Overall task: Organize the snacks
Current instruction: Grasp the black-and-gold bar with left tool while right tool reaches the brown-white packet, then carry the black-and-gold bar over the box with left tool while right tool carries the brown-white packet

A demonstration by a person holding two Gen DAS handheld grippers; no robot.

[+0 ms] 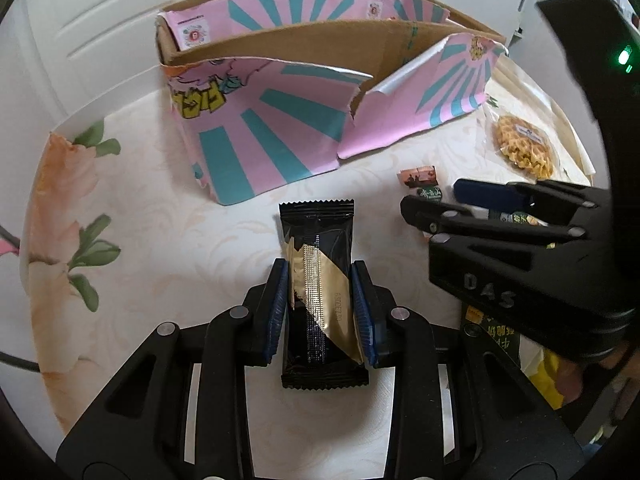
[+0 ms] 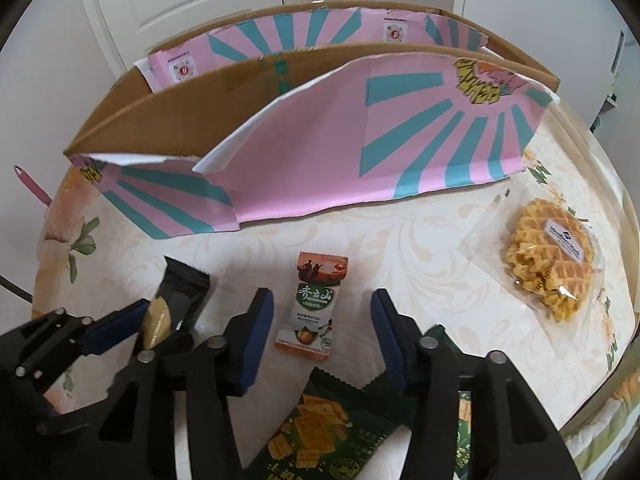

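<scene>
Your left gripper is clamped on the black-and-gold snack bar, which lies on the tabletop before the pink-and-teal cardboard box. Your right gripper stands parted around the small chestnut packet, pads clear of it. Wrapped waffle lies at right, green cracker packet nearest you.

Floral-clothed table, pink-and-teal cardboard box set across frame top, wrapped waffle at right, small snack packet centred, black-and-gold bar, green cracker packet at bottom.
</scene>
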